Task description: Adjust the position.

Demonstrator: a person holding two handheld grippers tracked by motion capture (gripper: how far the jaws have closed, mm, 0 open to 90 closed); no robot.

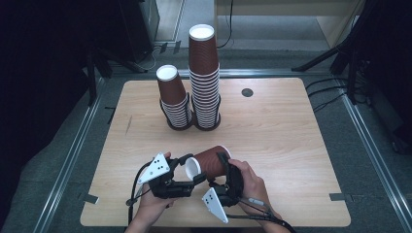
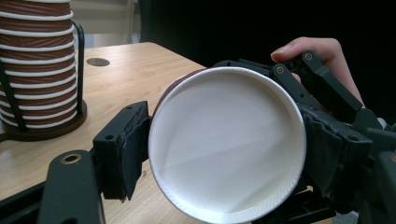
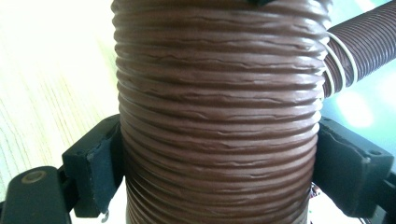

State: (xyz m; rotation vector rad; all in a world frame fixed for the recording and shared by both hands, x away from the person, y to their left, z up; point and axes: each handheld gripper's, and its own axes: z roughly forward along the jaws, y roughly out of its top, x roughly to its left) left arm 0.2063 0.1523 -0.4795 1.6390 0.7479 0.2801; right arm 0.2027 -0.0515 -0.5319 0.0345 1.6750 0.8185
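Short stack (image 1: 174, 97): brown ribbed paper cups in a black holder, toward the table's (image 1: 291, 145) far edge, left of centre; the high view takes in the whole of it.
Tall stack (image 1: 204, 77): touching the short one on its right; in the left gripper view (image 2: 39, 70) just its lower cups and holder ring show.
Held cup (image 1: 209, 164): lying on its side above the table near the near edge, white mouth turned left.
Left gripper (image 1: 187, 170): at the cup's mouth; its own view looks straight into the white inside (image 2: 229, 144), a sight the high view lacks. Jaws drawn in close around the rim, one pad (image 2: 128, 149) against the left of it; I can't tell how the other jaw sits.
Right gripper (image 1: 224, 170): clamped across the cup's middle; its own view shows the ribbed brown wall (image 3: 215, 116) squeezed between both pads (image 3: 100, 163), with a stack leaning in at upper right (image 3: 359, 42).
Right hand (image 1: 252, 184): wrapped around that gripper, near the near edge.
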